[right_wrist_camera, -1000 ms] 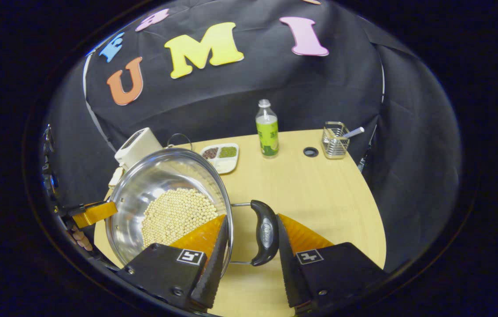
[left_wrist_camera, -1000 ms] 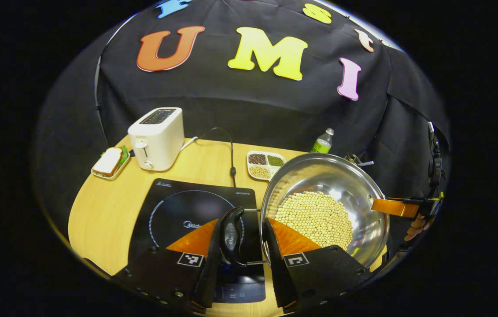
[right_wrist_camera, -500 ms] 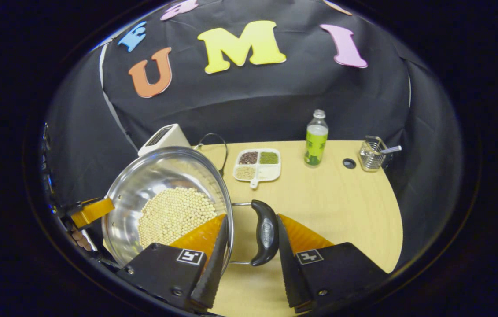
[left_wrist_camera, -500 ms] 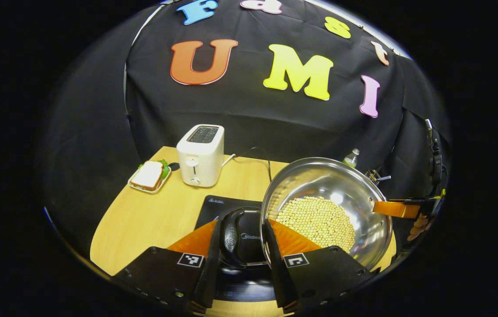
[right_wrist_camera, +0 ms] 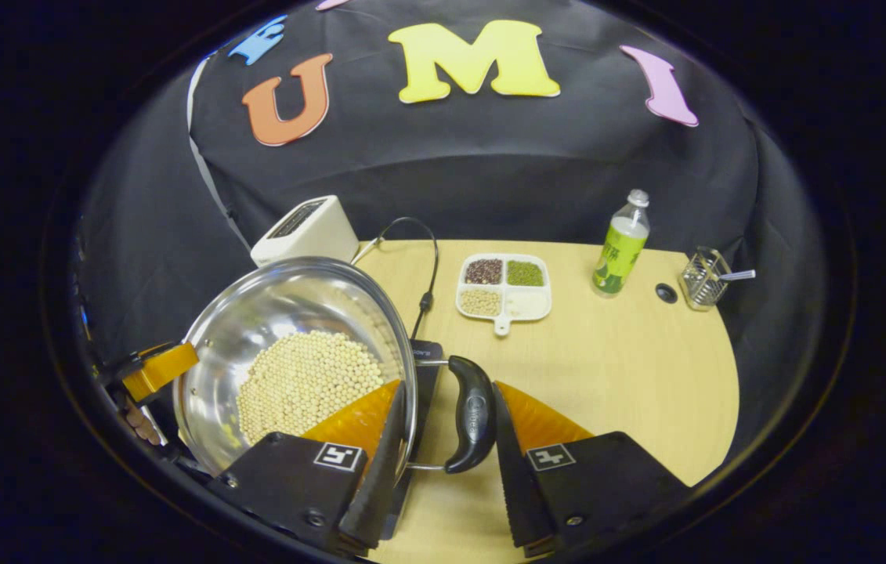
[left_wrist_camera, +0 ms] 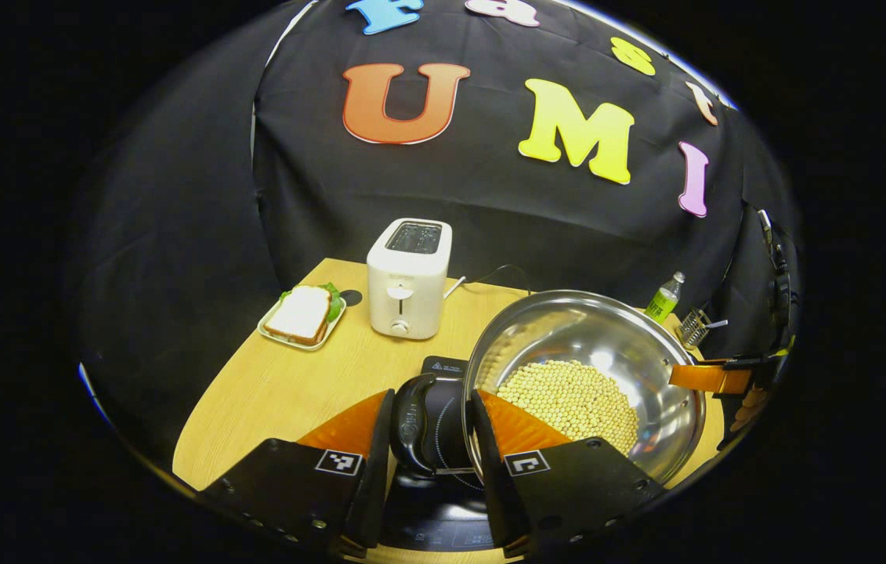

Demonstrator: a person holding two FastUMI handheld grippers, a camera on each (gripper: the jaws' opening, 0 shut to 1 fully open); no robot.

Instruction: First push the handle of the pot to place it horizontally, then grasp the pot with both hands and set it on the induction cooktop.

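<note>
A steel pot (left_wrist_camera: 591, 333) holding pale round beans (left_wrist_camera: 574, 395) hangs between both grippers, over the black induction cooktop (left_wrist_camera: 443, 366). My left gripper (left_wrist_camera: 431, 427) is shut on the pot's black left handle (left_wrist_camera: 410, 423), which lies level. In the right gripper view, my right gripper (right_wrist_camera: 449, 423) is shut on the black right handle (right_wrist_camera: 472, 415), with the pot (right_wrist_camera: 278, 321) to its left. A corner of the cooktop (right_wrist_camera: 424, 368) shows under the pot's rim. Each view shows the other gripper at the pot's far side.
A white toaster (left_wrist_camera: 407, 278) and a sandwich on a plate (left_wrist_camera: 301, 315) stand at the table's back left. A divided dish of grains (right_wrist_camera: 504, 283), a green bottle (right_wrist_camera: 619, 244) and a wire basket (right_wrist_camera: 703, 278) sit at the back right. The toaster's cable (right_wrist_camera: 425, 266) runs behind the cooktop.
Both grippers have carried the pot leftward, over the cooktop. More of the cooktop is now hidden under the pot. Both grips are unchanged.
</note>
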